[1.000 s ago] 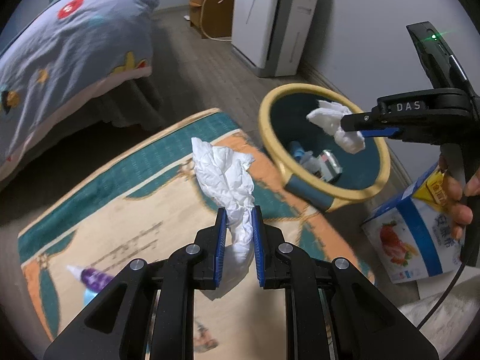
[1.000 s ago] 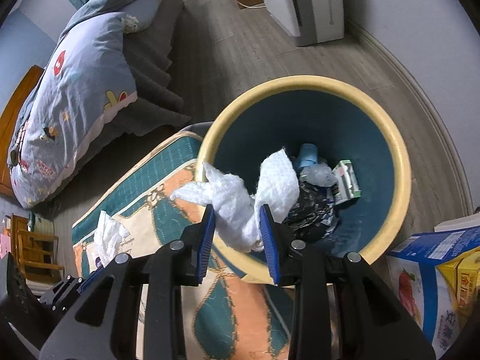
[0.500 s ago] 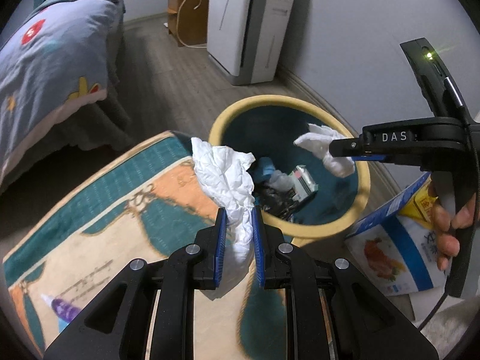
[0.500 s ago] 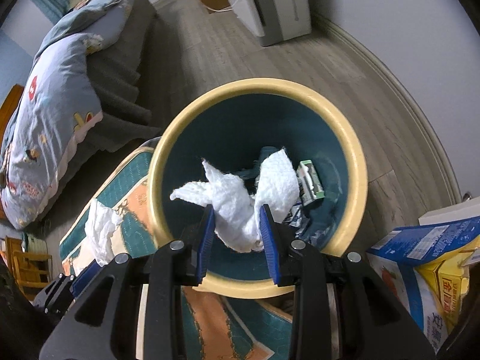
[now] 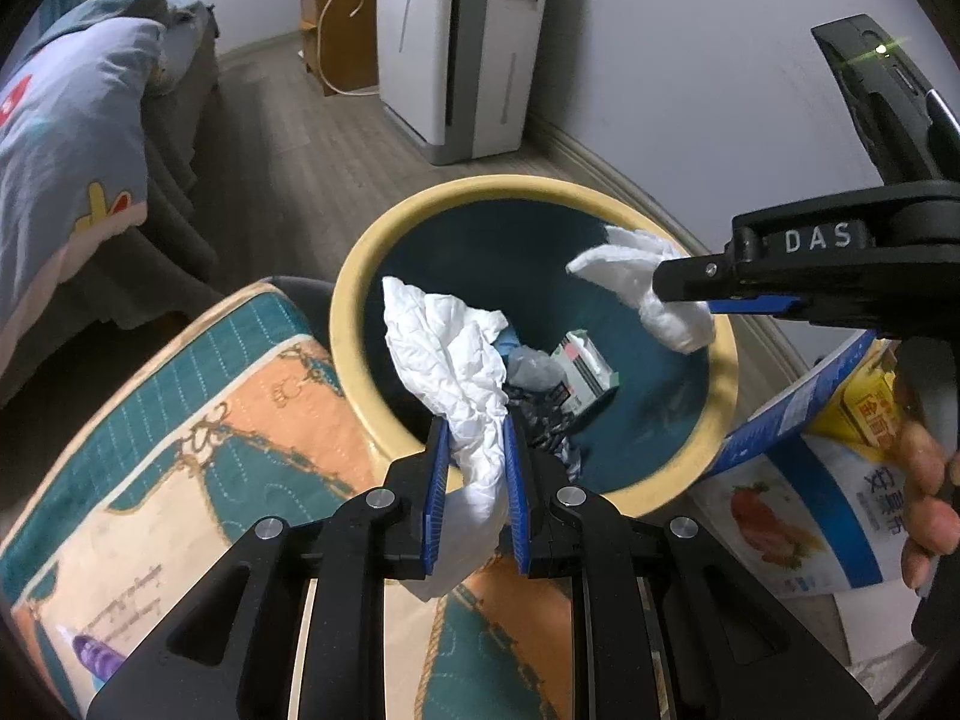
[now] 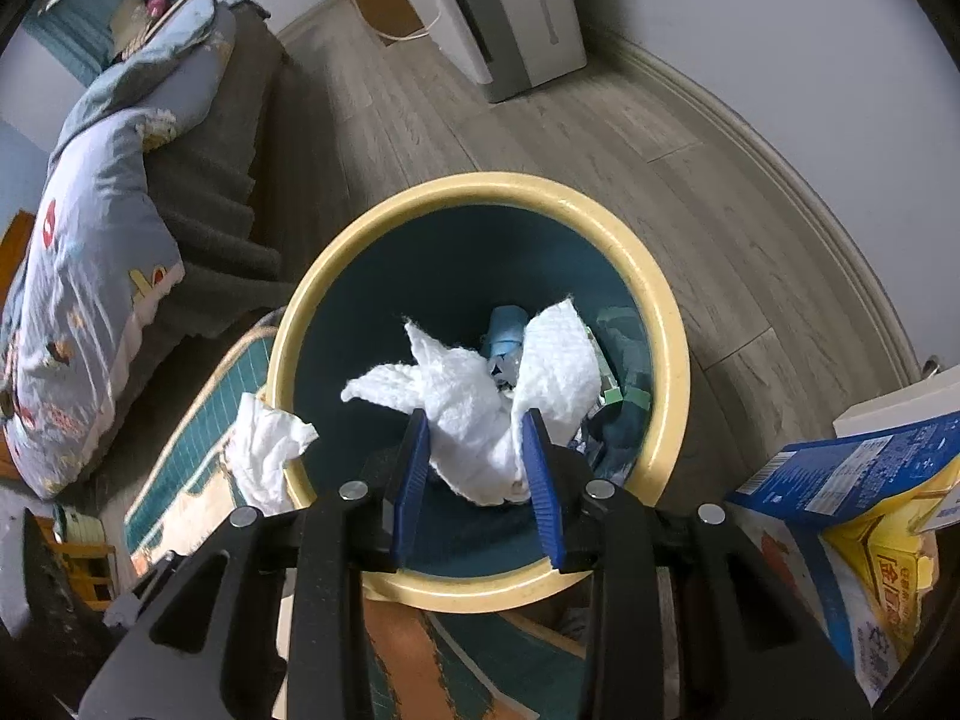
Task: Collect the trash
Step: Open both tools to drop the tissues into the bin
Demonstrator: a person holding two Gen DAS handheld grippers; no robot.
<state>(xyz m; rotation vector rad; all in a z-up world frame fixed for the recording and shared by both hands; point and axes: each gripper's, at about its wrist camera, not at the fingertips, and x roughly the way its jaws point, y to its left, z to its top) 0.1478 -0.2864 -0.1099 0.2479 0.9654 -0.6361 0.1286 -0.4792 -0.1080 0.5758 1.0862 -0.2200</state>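
Observation:
A teal bin with a yellow rim [image 5: 360, 276] stands on the floor, with a small carton [image 5: 585, 369] and dark wrappers at the bottom. My left gripper [image 5: 474, 426] is shut on a crumpled white tissue [image 5: 456, 354] just over the bin's near rim. My right gripper [image 6: 477, 420] is shut on a quilted white paper towel [image 6: 480, 390] above the bin's [image 6: 666, 324] opening. In the left wrist view that towel [image 5: 636, 276] hangs over the far right rim. The left tissue [image 6: 264, 450] shows at the bin's left edge in the right wrist view.
A patterned teal and orange rug [image 5: 180, 450] lies left of the bin, with a purple item [image 5: 99, 657] on it. A blue and yellow box [image 5: 798, 480] stands right of the bin. A bed [image 5: 60, 150] and a white appliance [image 5: 474, 42] lie beyond.
Both grippers have moved with their tissues toward the bin; the left one has come from over the rug to the near rim, and the right one now hangs over the bin's middle.

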